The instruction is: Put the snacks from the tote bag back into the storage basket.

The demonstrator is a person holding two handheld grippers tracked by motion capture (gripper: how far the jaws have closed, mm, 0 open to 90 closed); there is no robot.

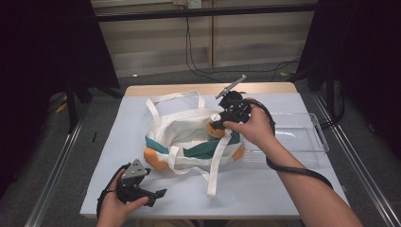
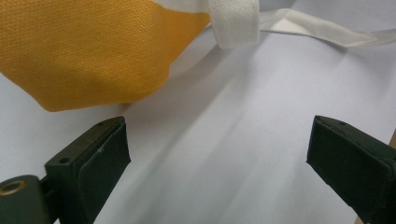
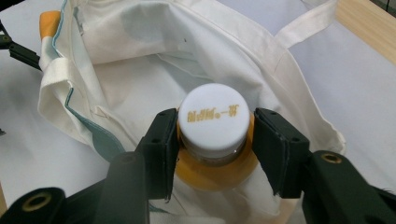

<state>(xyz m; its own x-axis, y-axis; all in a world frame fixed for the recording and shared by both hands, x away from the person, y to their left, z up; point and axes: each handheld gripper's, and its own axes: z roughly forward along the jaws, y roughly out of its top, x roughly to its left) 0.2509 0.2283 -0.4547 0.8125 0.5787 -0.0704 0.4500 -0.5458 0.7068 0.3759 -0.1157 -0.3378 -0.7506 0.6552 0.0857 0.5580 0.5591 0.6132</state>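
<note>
A white tote bag [image 1: 189,127] with green and orange panels lies open in the middle of the table. Over its mouth, my right gripper [image 1: 221,122] is shut on an orange bottle [image 1: 216,127] with a white cap. In the right gripper view the two pads [image 3: 163,144] press on the bottle [image 3: 215,121] just under its cap, with the bag's white lining [image 3: 140,56] below. My left gripper [image 1: 153,196] rests near the front left of the table, open with nothing between its jaws. Ahead of the left gripper [image 2: 219,154] are the bag's orange corner [image 2: 84,51] and a white strap [image 2: 233,23].
A clear plastic bin [image 1: 317,137] stands on the right side of the table, beside the bag. The bag's long straps trail toward the front edge [image 1: 213,175]. A white cover [image 1: 265,189] lies over the table, and bare wood [image 1: 189,89] shows at the far edge.
</note>
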